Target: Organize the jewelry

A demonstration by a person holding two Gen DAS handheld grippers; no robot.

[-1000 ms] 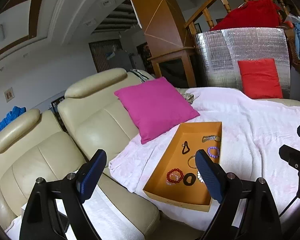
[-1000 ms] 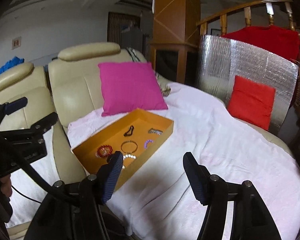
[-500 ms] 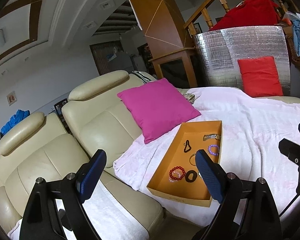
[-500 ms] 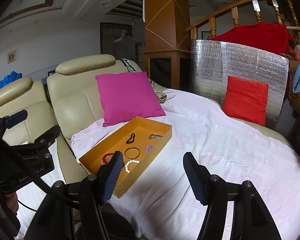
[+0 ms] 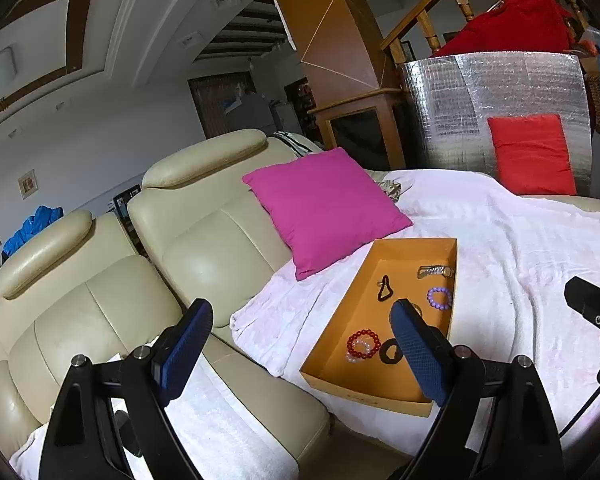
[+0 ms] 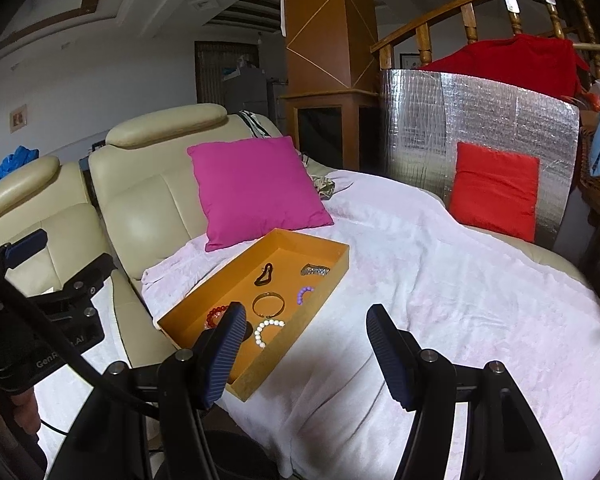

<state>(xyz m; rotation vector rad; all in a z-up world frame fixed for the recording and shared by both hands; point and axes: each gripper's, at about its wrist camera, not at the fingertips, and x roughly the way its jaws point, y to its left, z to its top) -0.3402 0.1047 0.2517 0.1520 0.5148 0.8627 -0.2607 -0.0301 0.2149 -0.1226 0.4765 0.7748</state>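
With each hand-held gripper [image 5: 300,344] [image 6: 306,344] held wide open and empty, the light, slippery bracelets [image 6: 269,305] in the tray [image 6: 292,336] are judged best pinched across the band.

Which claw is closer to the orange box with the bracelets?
Hard to call; maybe the right claw. It hangs open over the orange box's near corner. The left claw hangs open beside its near end.

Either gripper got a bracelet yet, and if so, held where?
Nothing is held. The left gripper and right gripper both have open, empty jaws above the white blanket; the jewelry lies in the orange cardboard tray.
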